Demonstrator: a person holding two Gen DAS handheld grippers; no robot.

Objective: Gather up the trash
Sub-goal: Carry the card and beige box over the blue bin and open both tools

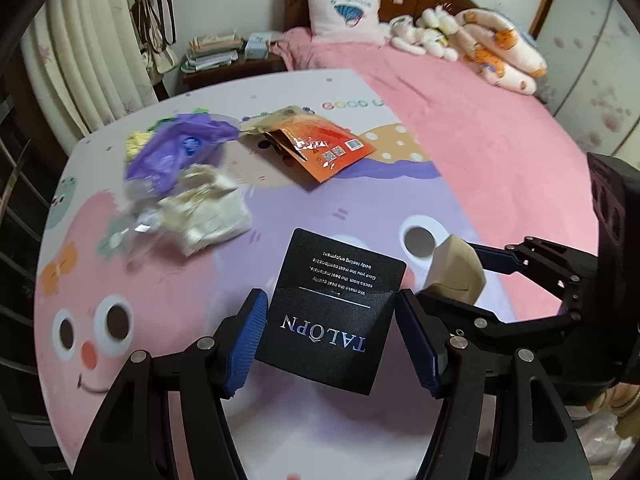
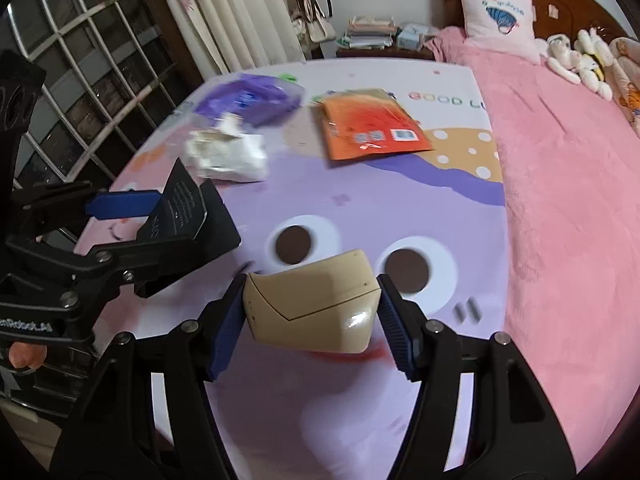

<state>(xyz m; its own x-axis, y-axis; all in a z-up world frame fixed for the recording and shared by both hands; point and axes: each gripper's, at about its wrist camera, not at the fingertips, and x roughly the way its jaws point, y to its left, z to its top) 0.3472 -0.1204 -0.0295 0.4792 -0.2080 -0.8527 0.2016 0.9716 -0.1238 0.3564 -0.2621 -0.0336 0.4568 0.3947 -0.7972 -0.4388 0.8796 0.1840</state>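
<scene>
left gripper (image 1: 332, 344) clamping black card (image 1: 332, 312) — right gripper (image 2: 312, 316) clamping beige box (image 2: 312, 304)

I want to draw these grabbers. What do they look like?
Both the left gripper and right gripper have black jointed arms with shiny silver bolts. Each has two flat blue ridged fingers. One side carries small white lettering.

Black card (image 1: 332, 312), beige box (image 2: 316, 300)

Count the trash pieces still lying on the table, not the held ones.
3, maybe more hidden: purple bag at the far left, crumpled white wrapper just in front of it, orange packet to their right, over a tan one.
</scene>
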